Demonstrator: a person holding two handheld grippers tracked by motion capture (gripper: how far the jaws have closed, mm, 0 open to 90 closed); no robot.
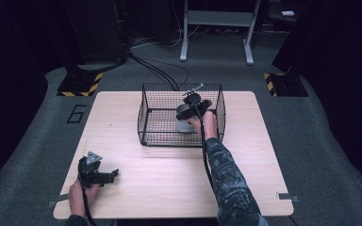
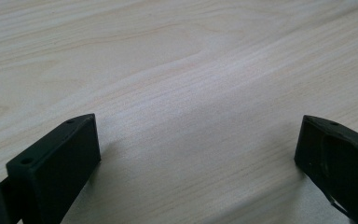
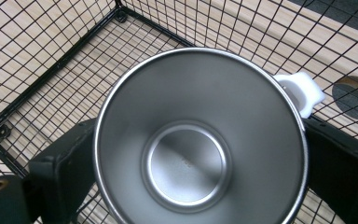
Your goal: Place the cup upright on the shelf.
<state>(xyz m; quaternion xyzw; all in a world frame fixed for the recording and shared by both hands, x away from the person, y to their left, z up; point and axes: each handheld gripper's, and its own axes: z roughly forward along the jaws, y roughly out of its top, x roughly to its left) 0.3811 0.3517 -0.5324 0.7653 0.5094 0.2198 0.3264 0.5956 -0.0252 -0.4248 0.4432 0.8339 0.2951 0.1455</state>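
Right gripper (image 1: 192, 109) fingers clamp the steel cup (image 3: 199, 140) inside the wire basket (image 1: 146, 110), mesh walls all around; left gripper (image 1: 104, 176) fingers spread over bare tabletop (image 1: 169, 174)

Grey carpet floor (image 1: 320, 141) w/ white frame legs (image 1: 217, 23) behind (dim room)

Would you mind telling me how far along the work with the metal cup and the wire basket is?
Done: the metal cup is gripped and inside the black wire basket. In hand: the right hand-held gripper has its jaws on either side of the cup; whether it rests on the basket floor cannot be told. Left: probably setting it down, or lifting it out, then releasing. The left hand-held gripper idles open over the wooden table.
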